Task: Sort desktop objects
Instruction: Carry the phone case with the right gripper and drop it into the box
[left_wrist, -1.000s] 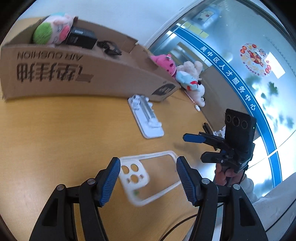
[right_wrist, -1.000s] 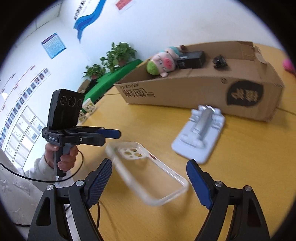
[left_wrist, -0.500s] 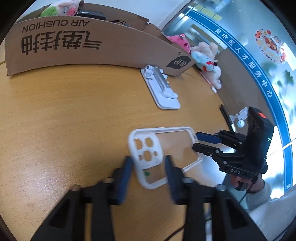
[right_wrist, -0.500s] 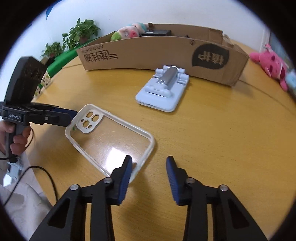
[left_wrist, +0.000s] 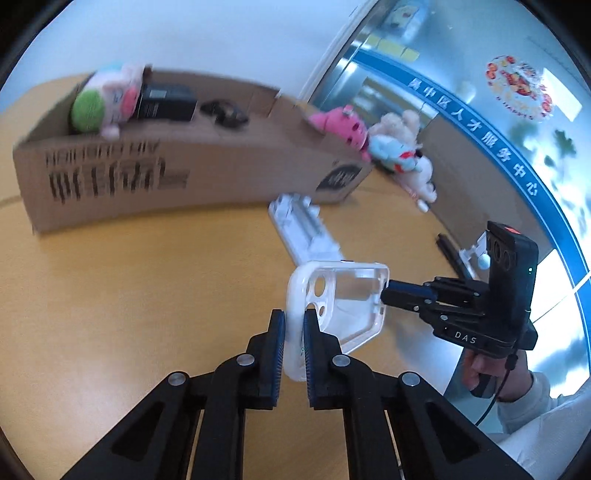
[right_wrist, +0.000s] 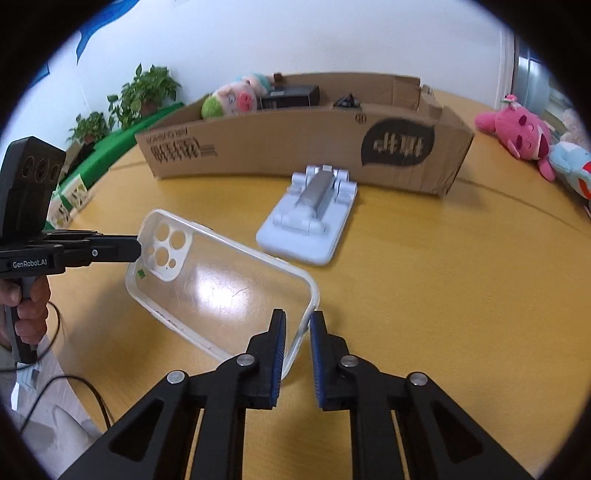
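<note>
1. From my left wrist camera the lettering on the cardboard box (left_wrist: 177, 173) is smeared past reading.
2. The blue plush toy (right_wrist: 574, 168) runs off my right view's edge.
3. I can't identify the small black item (right_wrist: 347, 101) inside the box.

A clear phone case (right_wrist: 221, 284) with a white rim and a white camera cutout block is held tilted above the table (right_wrist: 443, 295), its open side up. Beyond it a pale blue folding phone stand (right_wrist: 310, 221) lies flat on the table, just in front of a long open cardboard box (right_wrist: 295, 147) holding a plush pig (right_wrist: 232, 98) and a black box (right_wrist: 290, 96).
</note>
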